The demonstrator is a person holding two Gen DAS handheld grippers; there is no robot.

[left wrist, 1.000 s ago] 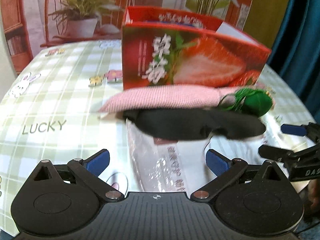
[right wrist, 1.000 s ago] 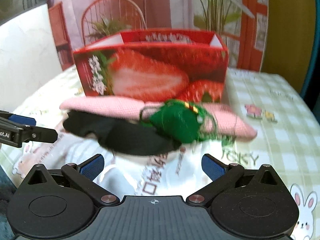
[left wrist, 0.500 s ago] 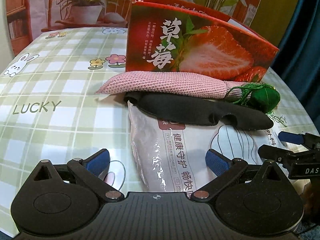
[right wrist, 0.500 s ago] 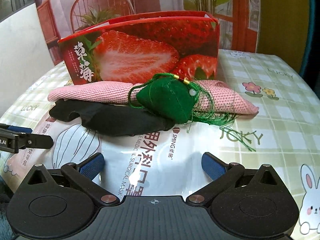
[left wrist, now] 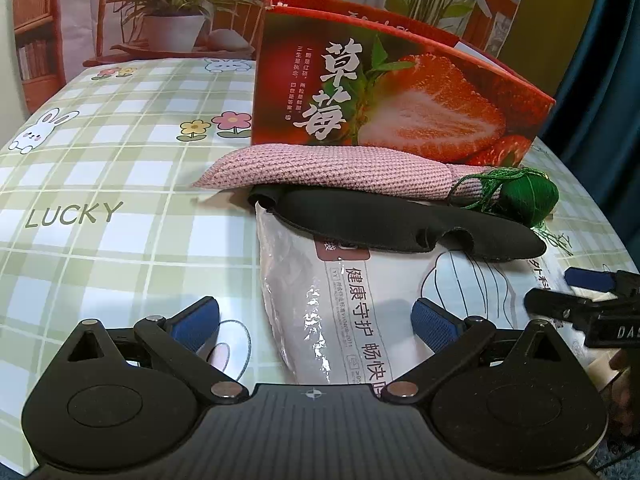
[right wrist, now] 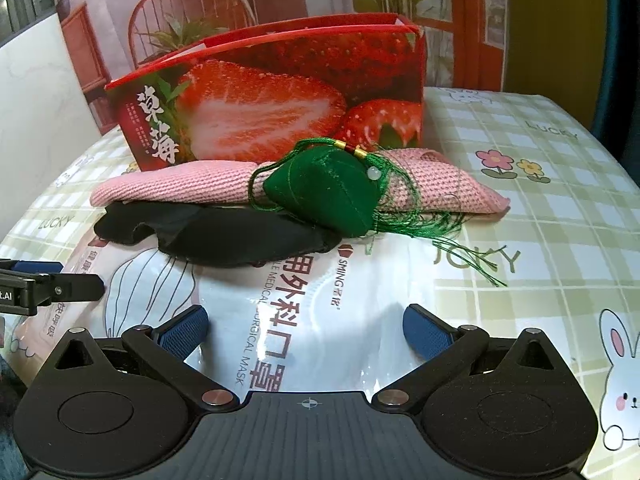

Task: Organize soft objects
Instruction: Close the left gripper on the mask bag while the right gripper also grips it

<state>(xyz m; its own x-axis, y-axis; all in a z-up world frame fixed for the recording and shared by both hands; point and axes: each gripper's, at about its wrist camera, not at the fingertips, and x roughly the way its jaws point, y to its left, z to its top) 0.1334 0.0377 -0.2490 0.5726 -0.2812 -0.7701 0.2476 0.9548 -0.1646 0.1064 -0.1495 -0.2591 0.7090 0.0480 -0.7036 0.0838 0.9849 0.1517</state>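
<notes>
A pink knitted pouch lies in front of a red strawberry box. A black eye mask lies against it, partly on a plastic pack of surgical masks. A green tasselled sachet rests on the pouch's right end. My left gripper is open and empty over the pack's left end. My right gripper is open and empty over the pack's right part; it also shows in the left wrist view.
The table carries a green checked cloth with rabbits and flowers. A backdrop with potted plants and a chair stands behind the box. A dark blue curtain hangs at the right.
Both grippers have dropped lower and drawn closer to the table. The objects have not moved.
</notes>
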